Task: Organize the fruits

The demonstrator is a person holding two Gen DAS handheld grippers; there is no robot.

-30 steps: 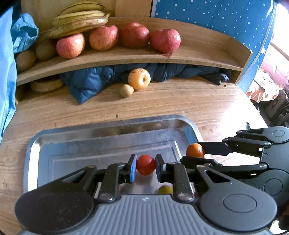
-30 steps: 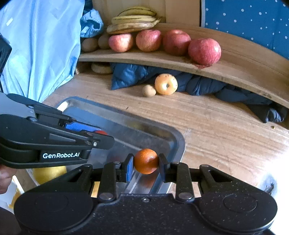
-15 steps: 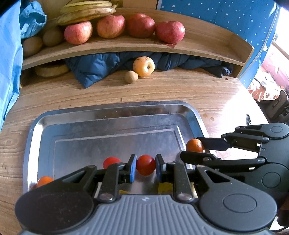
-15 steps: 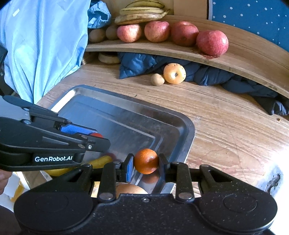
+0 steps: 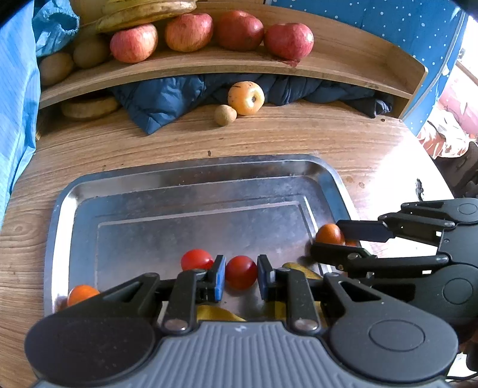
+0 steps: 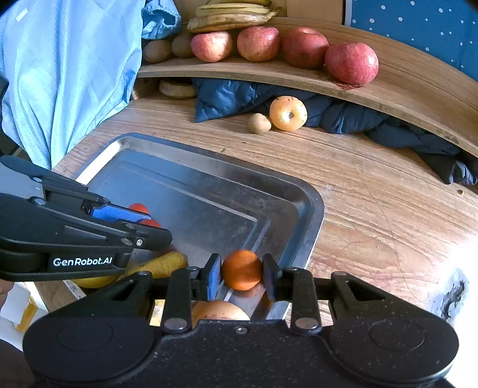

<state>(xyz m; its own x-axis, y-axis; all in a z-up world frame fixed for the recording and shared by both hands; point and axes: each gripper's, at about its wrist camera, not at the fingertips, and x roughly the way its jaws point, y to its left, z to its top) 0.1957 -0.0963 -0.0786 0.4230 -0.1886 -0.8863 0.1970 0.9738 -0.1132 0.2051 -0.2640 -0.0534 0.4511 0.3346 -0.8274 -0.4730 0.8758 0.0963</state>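
Left wrist view has the left claw (image 5: 240, 276) pinching a small red tomato (image 5: 240, 272) between its blue pads, just above the near part of the steel tray (image 5: 191, 179). A second tomato (image 5: 195, 259) lies in the tray just left of the held one, and a small orange fruit (image 5: 81, 294) sits at the tray's near left corner; neither the corner fruit nor the tray's left rim shows from the other camera. At the tray's right rim the right claw (image 5: 330, 238) pinches a small orange (image 5: 328, 234). Right wrist view shows that orange (image 6: 241, 270) squarely between the pads of the right claw (image 6: 241, 273), over the tray's (image 6: 316, 209) near right corner, with a pale round fruit (image 6: 219, 312) below it and a yellow fruit (image 6: 161, 265) beside it in the tray, both mostly hidden from the left camera. The left claw (image 6: 143, 222) reaches in from the left. The tray rests on a round wooden desk (image 5: 269, 140). Beyond the tray lie a yellow apple (image 5: 246, 98) touching a small brown fruit (image 5: 225, 115), in front of a dark blue jacket (image 5: 167, 101) tucked under a curved wooden shelf (image 5: 343, 56). On the shelf stand four red apples (image 5: 239, 29), bananas (image 6: 233, 16) and brown fruits (image 5: 55, 67). Light blue cloth (image 6: 68, 68) hangs left of the tray; a dotted blue panel (image 5: 373, 15) stands behind the shelf.
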